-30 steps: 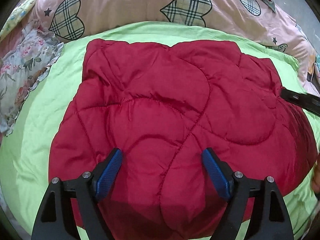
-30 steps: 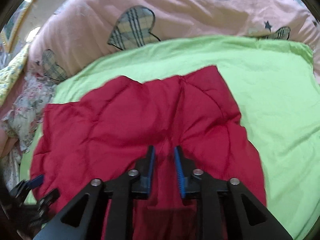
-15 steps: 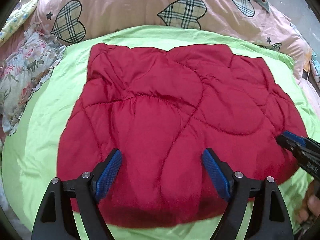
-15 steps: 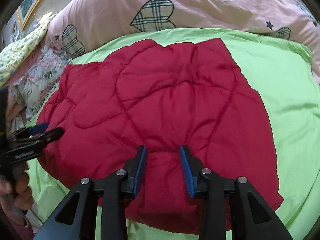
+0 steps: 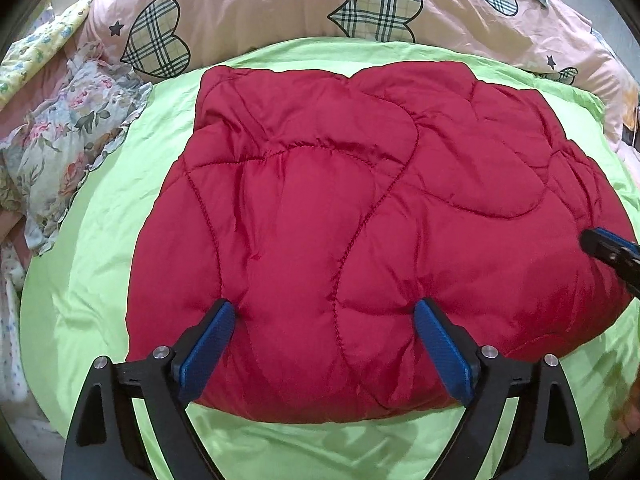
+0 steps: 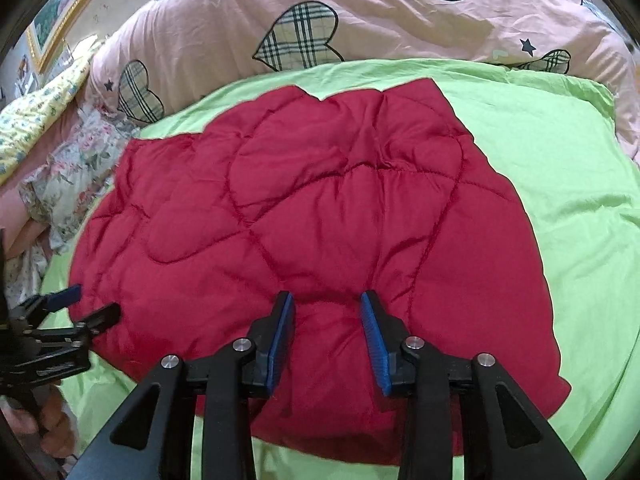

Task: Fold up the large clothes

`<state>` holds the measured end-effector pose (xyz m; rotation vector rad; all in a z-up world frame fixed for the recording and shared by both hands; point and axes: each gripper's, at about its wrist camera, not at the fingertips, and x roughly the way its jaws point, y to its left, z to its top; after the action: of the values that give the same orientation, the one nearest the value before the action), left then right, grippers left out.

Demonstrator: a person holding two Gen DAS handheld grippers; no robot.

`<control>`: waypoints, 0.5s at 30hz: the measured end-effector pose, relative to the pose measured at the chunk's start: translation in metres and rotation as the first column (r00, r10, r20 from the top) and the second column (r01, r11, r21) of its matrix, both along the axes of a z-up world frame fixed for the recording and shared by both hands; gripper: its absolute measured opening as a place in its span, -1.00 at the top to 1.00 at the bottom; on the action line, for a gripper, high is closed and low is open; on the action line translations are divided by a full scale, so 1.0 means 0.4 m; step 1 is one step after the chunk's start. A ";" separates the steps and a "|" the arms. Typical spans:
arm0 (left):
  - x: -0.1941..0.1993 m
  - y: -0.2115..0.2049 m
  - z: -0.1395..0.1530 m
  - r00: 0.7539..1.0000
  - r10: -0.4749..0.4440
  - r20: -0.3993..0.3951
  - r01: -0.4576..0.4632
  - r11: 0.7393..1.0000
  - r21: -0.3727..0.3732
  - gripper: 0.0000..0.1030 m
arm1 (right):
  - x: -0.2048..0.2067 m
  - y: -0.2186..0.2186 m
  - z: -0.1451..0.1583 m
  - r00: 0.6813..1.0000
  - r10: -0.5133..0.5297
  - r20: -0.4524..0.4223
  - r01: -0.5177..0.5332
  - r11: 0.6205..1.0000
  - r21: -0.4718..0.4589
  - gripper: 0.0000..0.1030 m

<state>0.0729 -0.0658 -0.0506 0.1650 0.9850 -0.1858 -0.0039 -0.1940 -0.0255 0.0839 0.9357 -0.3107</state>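
Green sheet (image 5: pixel 100 264) across the bed, pink heart-print duvet (image 5: pixel 280 4) bunched along the far side, a floral cloth (image 5: pixel 60 148) off at the left edge, and in the middle lies the red quilted jacket (image 5: pixel 360 208), puffy and already doubled into a broad, rounded slab. Its long axis runs left to right across both views, so the near hem faces both claws square-on. Left gripper (image 5: pixel 326 344) sits over the jacket's near left part, jaws opening wide, the blue pads dimpling the padding but pinching nothing between them. Right gripper (image 6: pixel 328 340) is over the near middle in its own view, jaws parted only moderately and opening a little, red fabric bulging up between the pads yet not clamped that I can see. Each claw's tip shows at the edge of the other's camera, so the two flank the near hem, left one closer to the left end. My read: the next fold calls for lifting this near edge and carrying it away towards the duvet, and both hands are equally placed for it.
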 end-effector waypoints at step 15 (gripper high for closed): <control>0.004 0.012 -0.012 1.000 0.002 0.004 -0.002 1.000 -0.004 -0.88 | 0.013 0.048 -0.015 0.998 0.051 -0.032 -0.052 0.997 -0.054 0.18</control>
<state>0.0745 -0.0609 -0.0556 0.1608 0.9807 -0.1850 0.0011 -0.1747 -0.0315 0.0047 0.9576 -0.2903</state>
